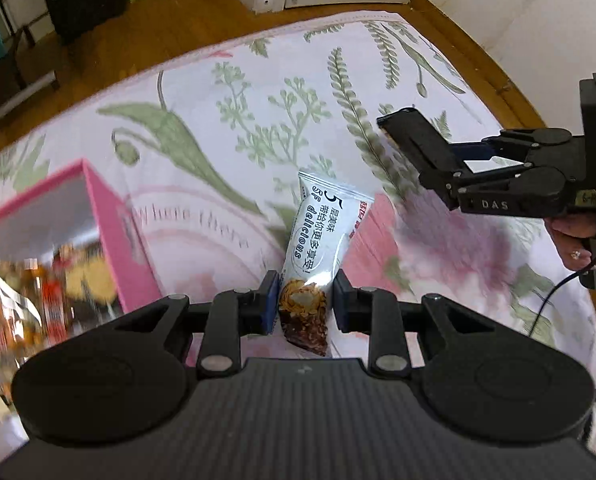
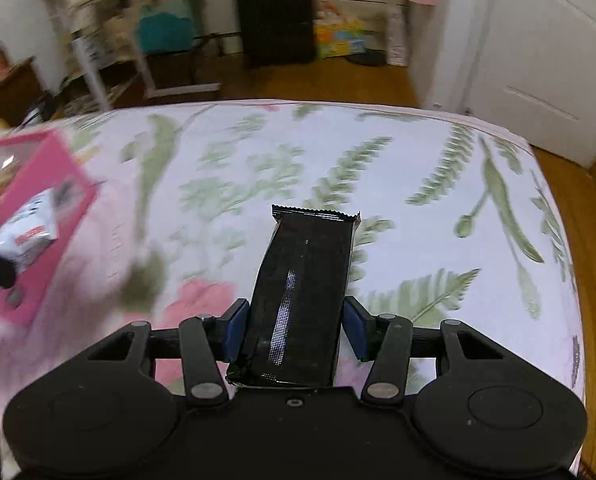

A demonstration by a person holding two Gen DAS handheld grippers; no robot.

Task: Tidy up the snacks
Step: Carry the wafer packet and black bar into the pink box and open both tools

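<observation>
Grippers both hold snacks above the floral bedspread: left gripper pinches a white wafer packet, right gripper clamps a black snack bar near the pink box.

Floral bedspread, black suitcase, white door, wooden floor

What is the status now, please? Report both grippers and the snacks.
Left gripper shut on white snack pack. Right gripper shut on black snack bar. Pink box at left, snacks inside. Nothing in the way.
</observation>
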